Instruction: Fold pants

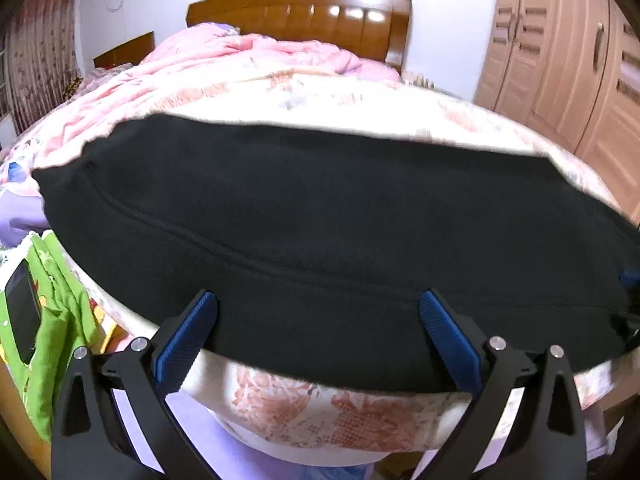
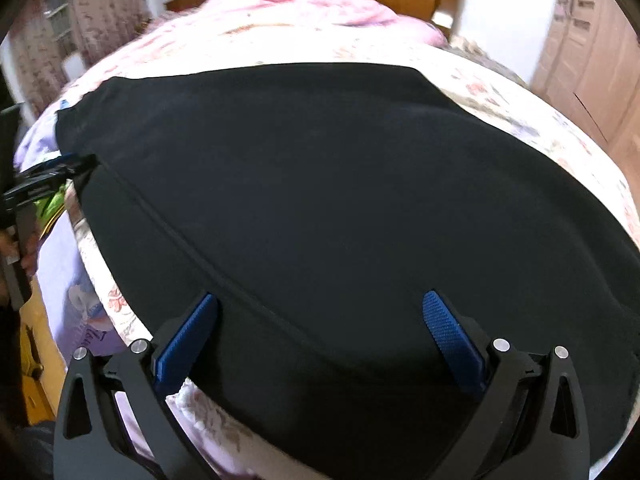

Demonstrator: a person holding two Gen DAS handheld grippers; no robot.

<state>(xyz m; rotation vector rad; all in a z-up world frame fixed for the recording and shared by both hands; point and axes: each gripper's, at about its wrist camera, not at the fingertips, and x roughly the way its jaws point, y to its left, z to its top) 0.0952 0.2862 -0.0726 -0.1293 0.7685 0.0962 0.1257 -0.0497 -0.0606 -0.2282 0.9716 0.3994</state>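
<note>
Flat now: black pants [image 1: 320, 208] spread smooth across floral bedspread [image 1: 320, 412], seam visible; both tongs [image 1: 318, 304] [image 2: 320, 308] apart.

The black pants [image 1: 320, 216] lie flat across the near part of the bed [image 1: 320, 412], a low dark sheet with open air above them. Beyond the pants, the bunched pink quilt [image 1: 248, 68] rises and blocks the far side, with the wooden headboard [image 1: 304, 12] behind it. Left of the pants, green cloth [image 1: 52, 320] and a dark phone [image 1: 22, 312] crowd the bed's edge. Right of the pants stands the wardrobe [image 1: 568, 60]. Both grippers, the left gripper [image 1: 318, 300] and the right gripper [image 2: 320, 302], sit spread wide at the pants' near edge, nothing between their fingers.
</note>
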